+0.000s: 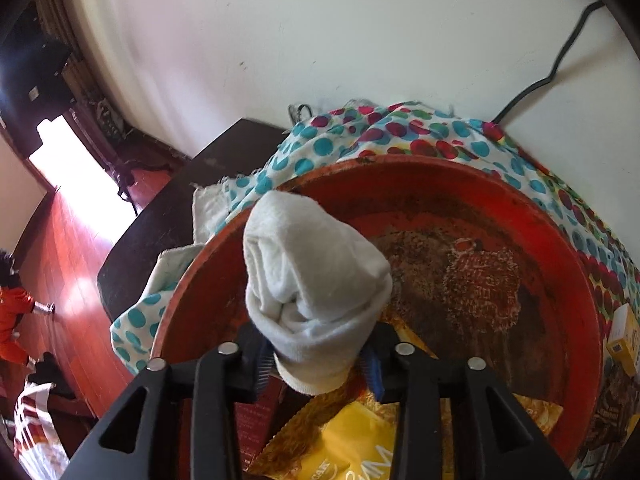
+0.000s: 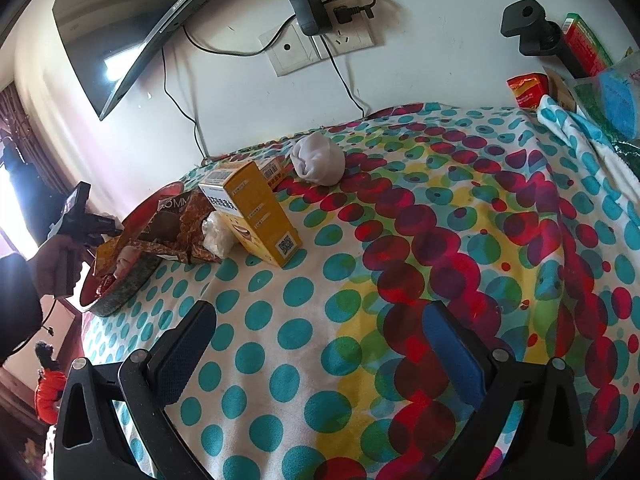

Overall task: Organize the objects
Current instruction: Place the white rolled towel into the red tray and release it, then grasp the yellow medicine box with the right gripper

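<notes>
In the left wrist view, the left gripper (image 1: 316,354) at lower centre has its pads against a rolled white sock (image 1: 316,280), held over the red round tray (image 1: 560,248) that fills the right half; a yellow snack packet (image 1: 352,440) lies in the tray below it.

In the right wrist view, the tray sits at the left edge, a yellow carton (image 2: 256,216) stands just right of it, and a second sock ball (image 2: 318,162) lies at upper centre on the dotted cloth (image 2: 400,280). The right gripper (image 2: 316,352) below stands wide open, holding nothing.
</notes>
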The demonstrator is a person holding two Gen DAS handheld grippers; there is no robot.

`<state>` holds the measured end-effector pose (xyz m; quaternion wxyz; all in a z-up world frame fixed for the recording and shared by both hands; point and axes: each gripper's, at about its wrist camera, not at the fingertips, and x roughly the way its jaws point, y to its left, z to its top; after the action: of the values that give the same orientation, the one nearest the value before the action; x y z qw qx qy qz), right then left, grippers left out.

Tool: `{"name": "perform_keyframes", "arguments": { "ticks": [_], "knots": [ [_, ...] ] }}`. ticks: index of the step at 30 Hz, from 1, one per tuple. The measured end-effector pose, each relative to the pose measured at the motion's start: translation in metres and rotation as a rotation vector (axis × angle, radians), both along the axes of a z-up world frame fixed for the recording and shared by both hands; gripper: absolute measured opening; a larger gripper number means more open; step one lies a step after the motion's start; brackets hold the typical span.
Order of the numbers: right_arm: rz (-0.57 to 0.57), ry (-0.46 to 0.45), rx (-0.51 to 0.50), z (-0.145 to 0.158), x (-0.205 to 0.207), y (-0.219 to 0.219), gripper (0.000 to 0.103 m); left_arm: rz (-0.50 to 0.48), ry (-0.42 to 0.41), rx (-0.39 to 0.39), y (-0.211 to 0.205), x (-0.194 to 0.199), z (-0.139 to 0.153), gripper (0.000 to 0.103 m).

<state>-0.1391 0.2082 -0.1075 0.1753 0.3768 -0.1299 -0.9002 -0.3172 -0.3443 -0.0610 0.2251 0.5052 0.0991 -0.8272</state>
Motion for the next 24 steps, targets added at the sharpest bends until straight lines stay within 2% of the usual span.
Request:
{"name": "perform_keyframes", "arguments": {
  "ticks": [4, 5, 6, 7, 8, 11, 13, 14, 16, 18, 21, 24],
  "knots": [
    [0.031, -0.008, 0.028, 0.000, 0.001, -0.008, 0.103, -0.029, 0.073, -0.028, 0.012, 0.021, 0.018, 0.050],
    [0.037, -0.005, 0.037, 0.001, 0.002, -0.011, 0.103, -0.043, 0.119, -0.038, 0.016, 0.031, 0.027, 0.058],
    [0.047, 0.007, 0.044, 0.002, 0.005, -0.015, 0.103, -0.064, 0.182, -0.059, 0.021, 0.042, 0.037, 0.073],
    [0.058, 0.021, 0.053, 0.004, 0.008, -0.019, 0.103, -0.082, 0.198, -0.075, 0.023, 0.046, 0.041, 0.080],
    [0.073, 0.032, 0.073, 0.004, 0.010, -0.025, 0.103, -0.104, 0.214, -0.086, 0.023, 0.049, 0.045, 0.082],
    [0.087, 0.057, 0.107, 0.009, 0.018, -0.037, 0.103, -0.065, 0.215, -0.052, 0.011, 0.053, 0.054, 0.082],
    [0.093, 0.059, 0.091, 0.013, 0.021, -0.040, 0.103, -0.061, 0.302, -0.032, 0.012, 0.072, 0.069, 0.082],
    [0.088, 0.065, 0.102, 0.016, 0.021, -0.043, 0.103, -0.098, 0.329, -0.053, 0.022, 0.085, 0.077, 0.082],
    [0.094, 0.082, 0.125, 0.022, 0.019, -0.051, 0.103, -0.169, 0.325, -0.160, 0.050, 0.113, 0.084, 0.082],
    [0.107, 0.101, 0.151, 0.030, 0.014, -0.060, 0.103, -0.231, 0.360, -0.213, 0.078, 0.150, 0.087, 0.082],
    [0.151, 0.122, 0.202, 0.034, -0.001, -0.077, 0.103, -0.279, 0.461, -0.152, 0.115, 0.218, 0.080, 0.082],
    [0.181, 0.142, 0.279, 0.036, -0.020, -0.093, 0.103, -0.283, 0.505, -0.010, 0.147, 0.274, 0.057, 0.083]
  ]
}}
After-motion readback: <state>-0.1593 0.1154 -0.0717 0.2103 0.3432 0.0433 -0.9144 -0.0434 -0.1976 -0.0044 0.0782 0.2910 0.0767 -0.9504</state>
